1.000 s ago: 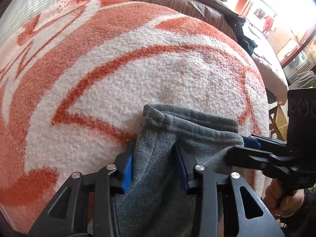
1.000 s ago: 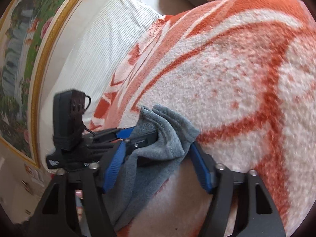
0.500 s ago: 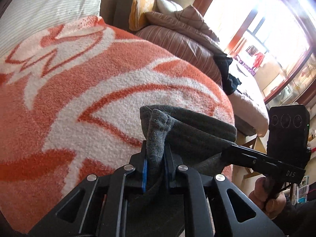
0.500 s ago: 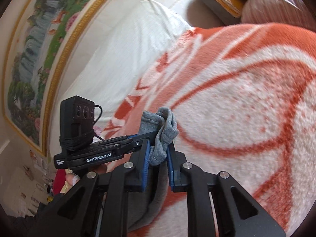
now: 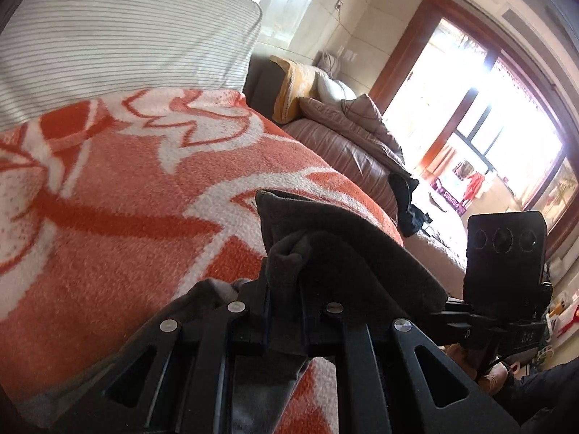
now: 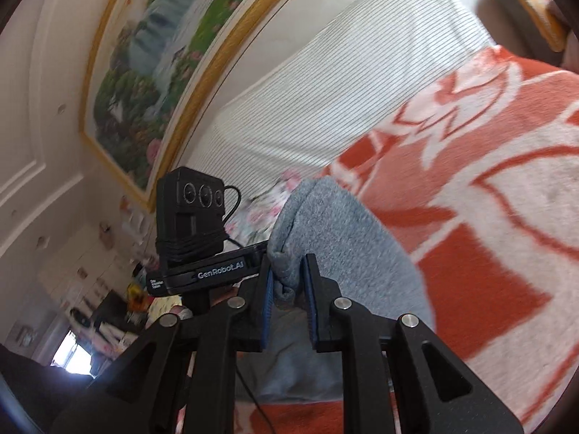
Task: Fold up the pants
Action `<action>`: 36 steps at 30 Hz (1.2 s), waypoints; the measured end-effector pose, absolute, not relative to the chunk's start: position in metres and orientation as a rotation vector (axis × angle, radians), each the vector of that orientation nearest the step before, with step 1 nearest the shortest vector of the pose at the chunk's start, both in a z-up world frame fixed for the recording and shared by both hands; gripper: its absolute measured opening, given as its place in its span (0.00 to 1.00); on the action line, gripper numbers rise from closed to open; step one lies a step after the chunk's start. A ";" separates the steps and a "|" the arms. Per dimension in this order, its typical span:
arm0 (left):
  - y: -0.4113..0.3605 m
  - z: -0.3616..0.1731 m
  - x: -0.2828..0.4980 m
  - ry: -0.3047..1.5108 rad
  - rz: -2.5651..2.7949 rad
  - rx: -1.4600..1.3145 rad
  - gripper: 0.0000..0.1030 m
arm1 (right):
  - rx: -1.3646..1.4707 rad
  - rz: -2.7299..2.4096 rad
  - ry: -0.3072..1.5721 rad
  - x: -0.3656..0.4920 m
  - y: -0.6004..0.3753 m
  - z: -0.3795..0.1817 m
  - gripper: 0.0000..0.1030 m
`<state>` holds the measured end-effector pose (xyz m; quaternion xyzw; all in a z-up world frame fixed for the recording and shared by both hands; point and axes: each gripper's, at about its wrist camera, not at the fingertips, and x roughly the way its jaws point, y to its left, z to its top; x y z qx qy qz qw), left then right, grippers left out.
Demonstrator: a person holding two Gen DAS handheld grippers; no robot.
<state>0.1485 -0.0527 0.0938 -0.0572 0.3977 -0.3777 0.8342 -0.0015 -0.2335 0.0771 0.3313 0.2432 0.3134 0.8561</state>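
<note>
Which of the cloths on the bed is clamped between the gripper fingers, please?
The grey pants; both the left gripper and the right gripper pinch them, while the orange-and-white blanket lies beneath.

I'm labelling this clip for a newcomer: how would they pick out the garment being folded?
Find the big orange-and-white patterned fleece blanket covering the bed. Above it, the grey knitted fleece pants hang bunched, pinched by the left gripper and the right gripper. They are the only plain grey cloth there, unlike the white striped pillow behind.

blanket [image 5: 126,188] open ahead, striped pillow [image 5: 126,36] beyond
</note>
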 end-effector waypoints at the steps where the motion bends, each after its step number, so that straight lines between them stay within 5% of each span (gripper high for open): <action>1: -0.046 0.092 0.145 0.841 -0.794 -0.134 0.11 | 0.692 0.680 0.524 -0.001 -0.222 0.076 0.17; 15: 0.111 0.013 0.087 0.880 -0.574 -0.402 0.10 | 0.660 0.892 0.813 0.030 -0.076 0.006 0.17; 29: 0.161 -0.051 0.066 1.000 -0.470 -0.528 0.16 | 0.619 0.907 1.005 0.045 -0.037 -0.055 0.18; 30: 0.165 -0.053 0.063 1.004 -0.463 -0.529 0.16 | 0.620 0.908 1.010 0.045 -0.037 -0.057 0.21; 33: 0.170 -0.050 0.051 1.014 -0.431 -0.521 0.17 | 0.628 0.918 1.012 0.044 -0.037 -0.056 0.50; 36: 0.174 -0.041 0.040 1.003 -0.401 -0.511 0.17 | 0.600 0.942 0.981 0.037 -0.036 -0.046 0.57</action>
